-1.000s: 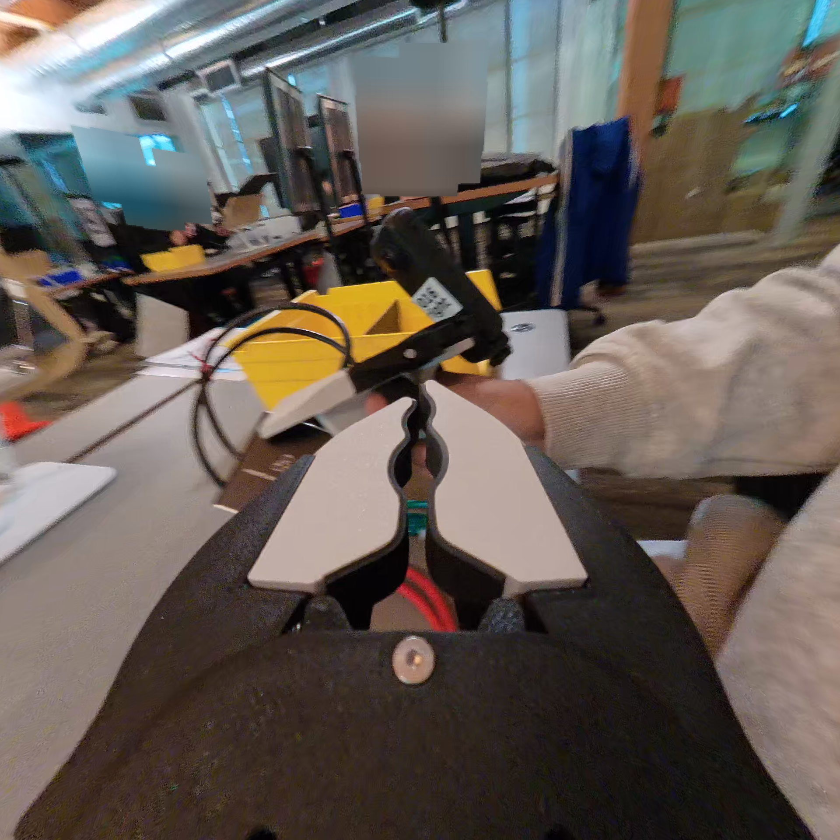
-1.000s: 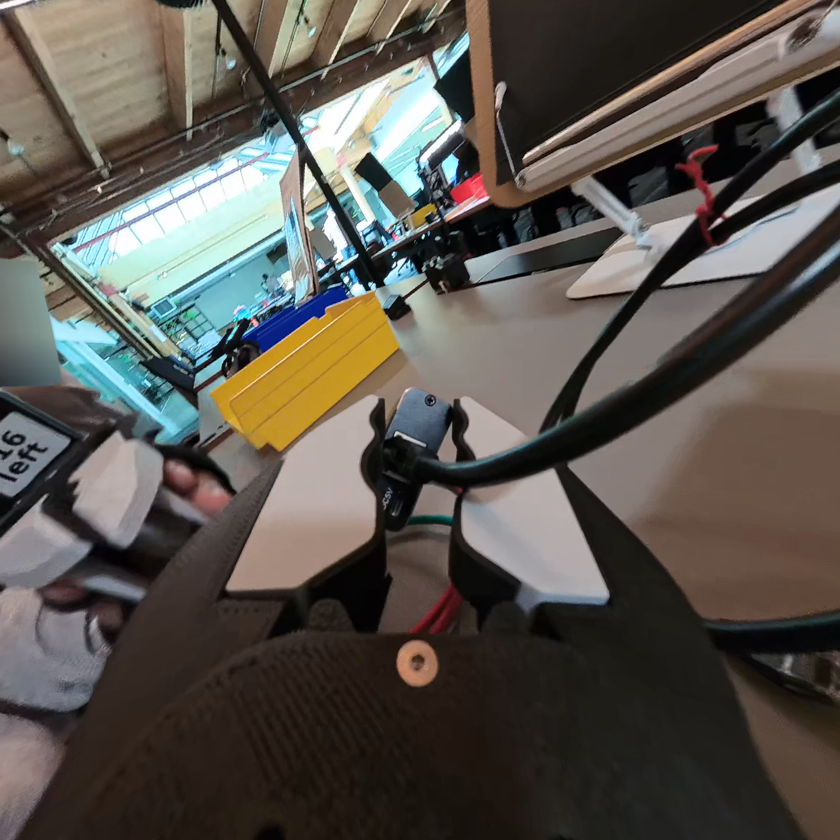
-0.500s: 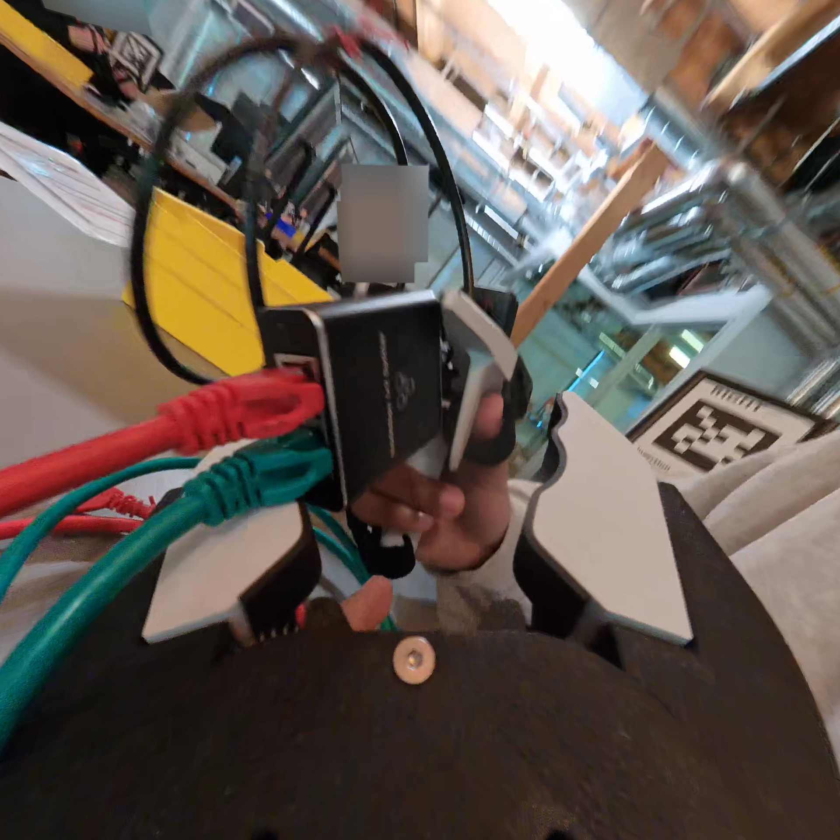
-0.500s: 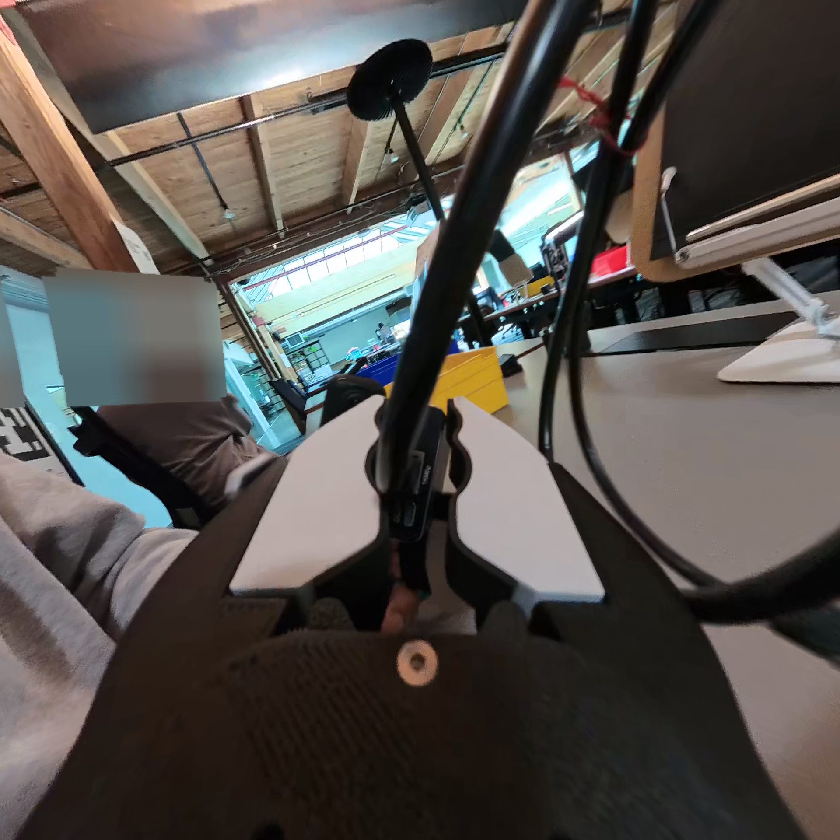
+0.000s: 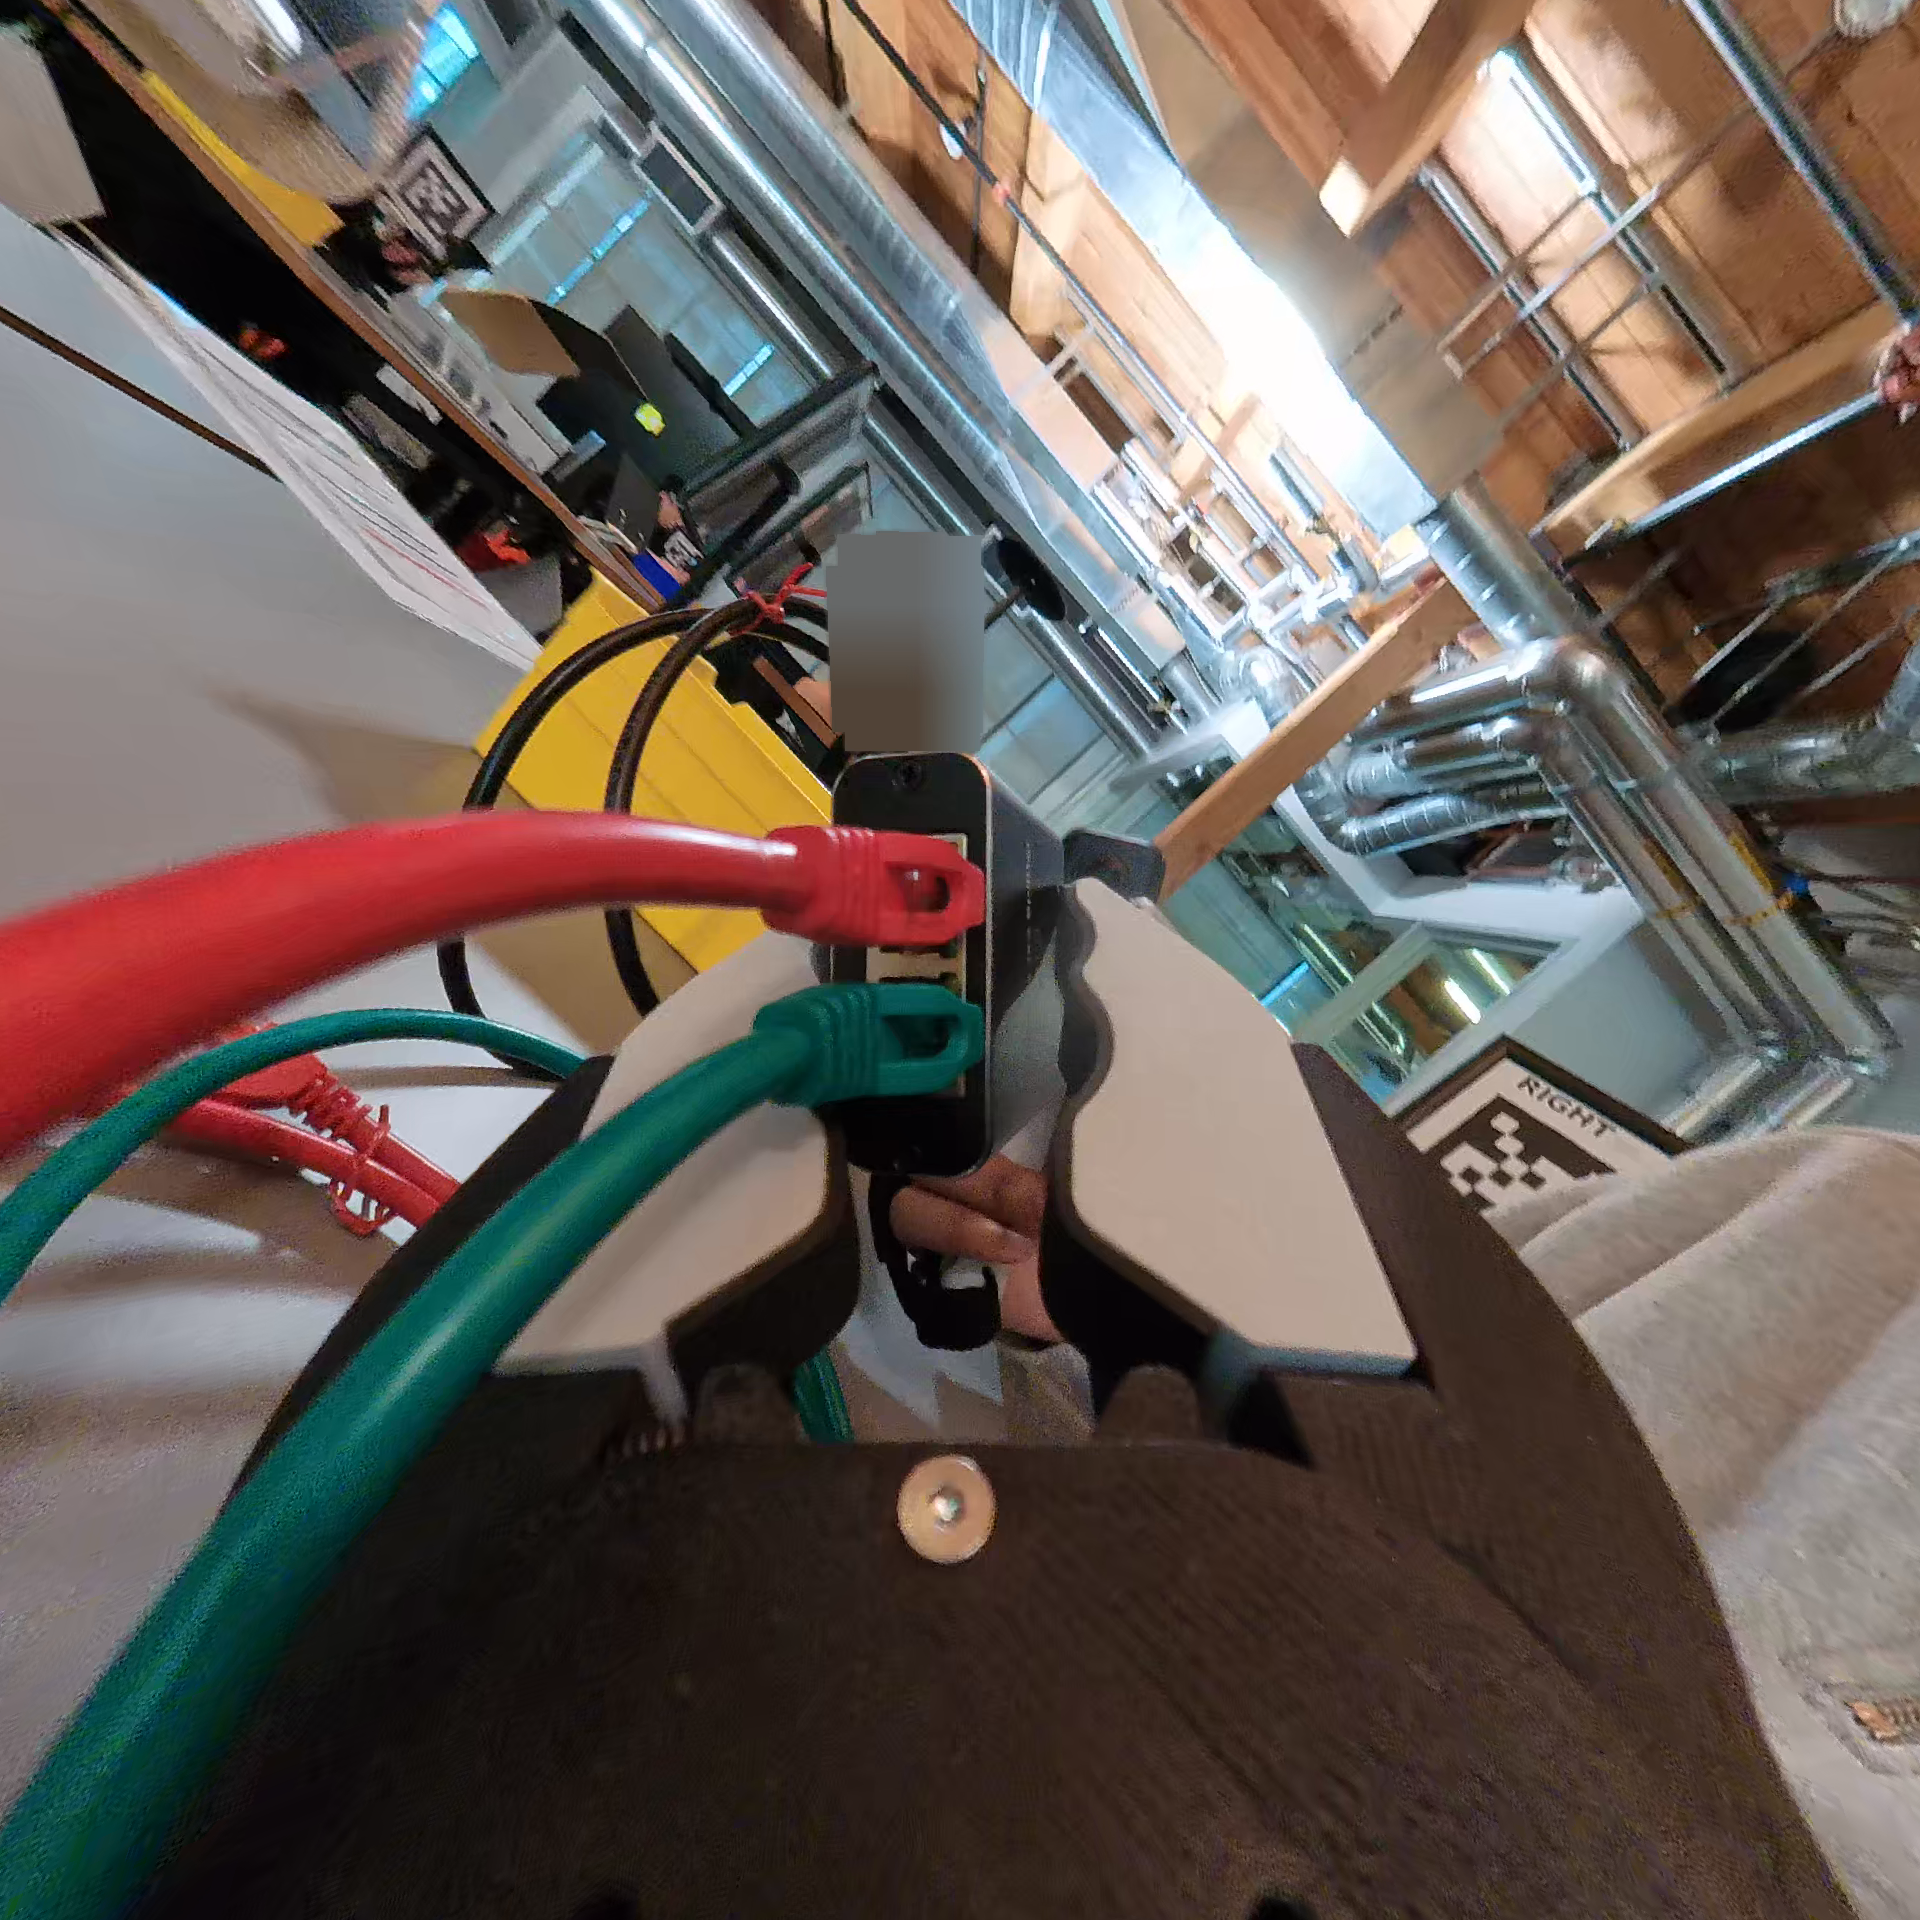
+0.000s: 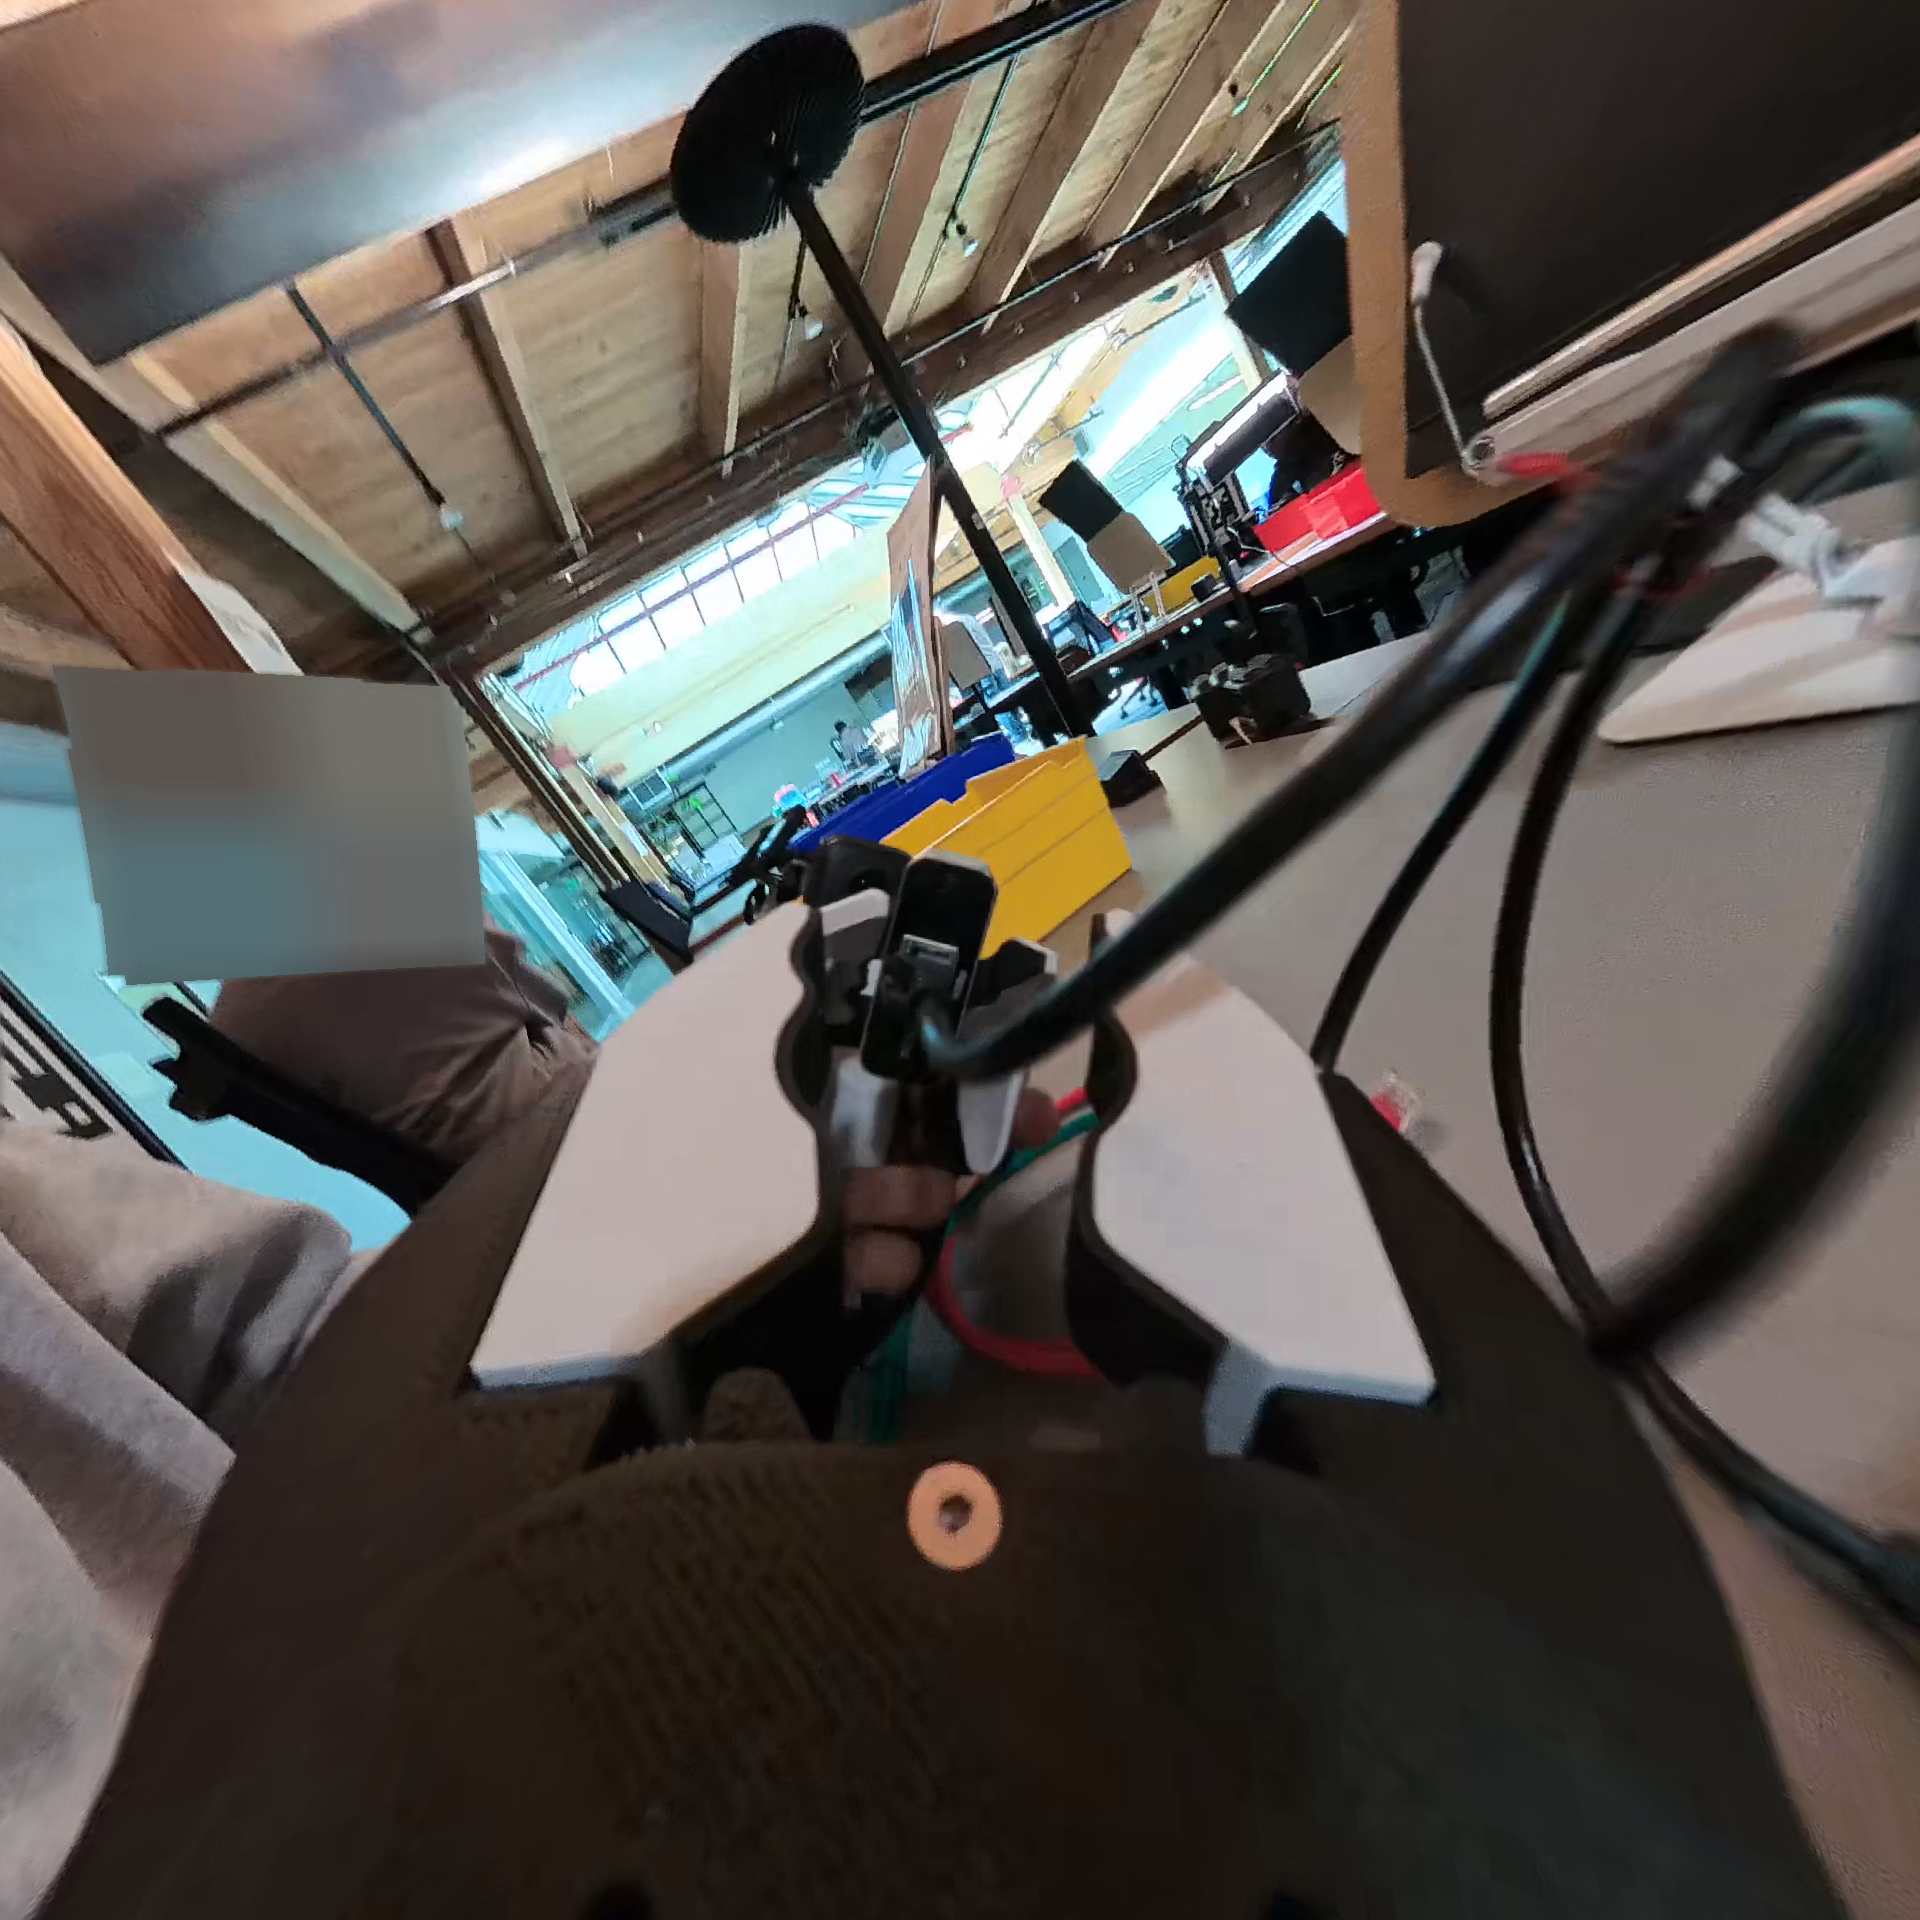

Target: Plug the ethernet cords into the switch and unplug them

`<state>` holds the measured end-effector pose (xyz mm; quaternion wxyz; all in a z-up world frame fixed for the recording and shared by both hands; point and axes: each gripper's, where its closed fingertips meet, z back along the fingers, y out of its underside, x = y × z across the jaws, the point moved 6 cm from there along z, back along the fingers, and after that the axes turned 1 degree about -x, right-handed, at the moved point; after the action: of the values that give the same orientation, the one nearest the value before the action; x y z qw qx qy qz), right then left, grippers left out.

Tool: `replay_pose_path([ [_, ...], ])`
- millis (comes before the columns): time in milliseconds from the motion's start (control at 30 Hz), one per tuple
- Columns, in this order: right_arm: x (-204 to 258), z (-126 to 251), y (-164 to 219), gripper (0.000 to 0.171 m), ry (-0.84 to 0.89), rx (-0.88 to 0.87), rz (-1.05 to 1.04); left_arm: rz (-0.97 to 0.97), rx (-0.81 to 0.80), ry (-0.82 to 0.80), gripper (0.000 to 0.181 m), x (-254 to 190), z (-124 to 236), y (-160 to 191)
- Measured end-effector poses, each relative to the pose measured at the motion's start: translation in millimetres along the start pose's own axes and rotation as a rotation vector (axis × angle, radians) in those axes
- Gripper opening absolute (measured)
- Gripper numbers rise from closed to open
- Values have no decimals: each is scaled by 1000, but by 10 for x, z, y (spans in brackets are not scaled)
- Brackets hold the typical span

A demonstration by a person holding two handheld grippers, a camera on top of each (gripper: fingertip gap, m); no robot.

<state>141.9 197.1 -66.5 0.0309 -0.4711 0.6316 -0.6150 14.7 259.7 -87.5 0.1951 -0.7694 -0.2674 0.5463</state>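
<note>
Jaws first: left gripper (image 5: 945,961) looks clamped on the switch (image 5: 914,1127), pads flat on its two broad faces, with the port face turned toward my left wrist cam. Right gripper (image 6: 945,977) is spread wide and holds nothing; its fingers straddle the switch end without touching, as far as I can tell. The switch is in mid-air above the table (image 5: 208,675), not resting on it. Red plug (image 5: 883,883) sits in an upper port and green plug (image 5: 883,1039) in a lower one, with free ports between. Both look fully seated, so I read the plugging half as done and unplugging as next. Plan: keep the left clamp firm and the switch steady, then bring the right gripper round to the port side. Pinch one boot just behind the port so the latch tab is pressed, and pull straight out along the port axis, no twisting. Take red first since it's on top and the easier reach. Watch the black power cable (image 6: 1299,831) looping off the far end beside the right fingers; it could snag. The green cord (image 5: 520,1195) lies across my left finger, so avoid dragging it sideways.
</note>
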Motion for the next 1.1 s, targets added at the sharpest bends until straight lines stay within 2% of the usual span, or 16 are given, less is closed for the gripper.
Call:
replay_pose_path([
  [133,-64,7,30,49,13,14,-75,4,-49,-29,37,74,93,-130],
  [333,-62,-74,243,44,48,221,-49,-120,-28,-101,37,84,123,-194],
  [433,29,-118,336,38,64,340,118,-178,-11,-125,37,68,125,-210],
  [533,160,-136,361,27,85,392,382,-222,16,-147,37,57,109,-199],
  [633,285,-121,298,20,102,334,609,-249,43,-156,36,43,82,-170],
  [733,332,-75,175,22,119,221,701,-265,70,-155,36,32,58,-139],
  [833,256,-51,127,29,146,216,695,-286,108,-148,36,13,28,-102],
  [1100,135,-55,163,29,123,262,517,-377,219,-141,36,-38,-57,19],
])
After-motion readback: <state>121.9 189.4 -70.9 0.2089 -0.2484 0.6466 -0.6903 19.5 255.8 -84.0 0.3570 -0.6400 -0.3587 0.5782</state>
